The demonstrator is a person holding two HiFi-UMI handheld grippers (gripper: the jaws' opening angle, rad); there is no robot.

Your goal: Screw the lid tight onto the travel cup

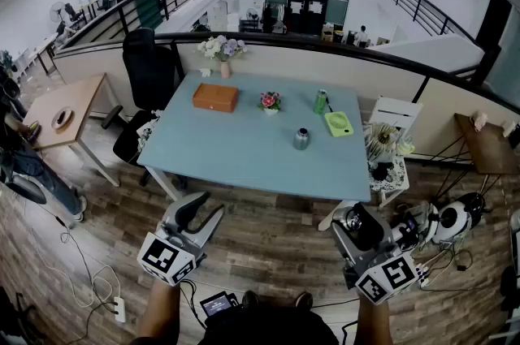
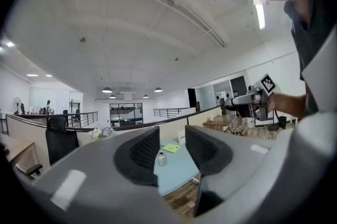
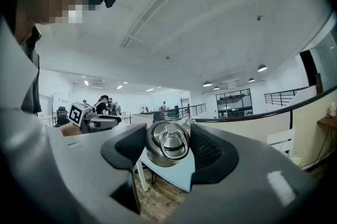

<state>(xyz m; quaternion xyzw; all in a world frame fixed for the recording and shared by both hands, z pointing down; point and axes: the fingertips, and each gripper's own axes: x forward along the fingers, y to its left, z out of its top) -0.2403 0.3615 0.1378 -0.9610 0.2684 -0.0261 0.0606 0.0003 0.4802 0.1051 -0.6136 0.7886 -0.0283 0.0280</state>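
The steel travel cup (image 1: 301, 139) stands lidless on the light blue table (image 1: 244, 148), towards its right side. It also shows small between the left jaws (image 2: 162, 159). I stand well back from the table's near edge. My right gripper (image 1: 363, 223) (image 3: 169, 139) is shut on the round steel lid (image 3: 167, 145), whose ring handle faces the camera. My left gripper (image 1: 197, 212) (image 2: 172, 148) is held low at the left, its jaws a little apart with nothing between them.
On the table are an orange box (image 1: 215, 97), a small flower pot (image 1: 270, 101), a green bottle (image 1: 321, 101) and a green tray-like thing (image 1: 339, 123). A black office chair (image 1: 150, 71) stands at its left, a white chair (image 1: 396, 118) at its right. Cables lie on the wooden floor (image 1: 268, 238).
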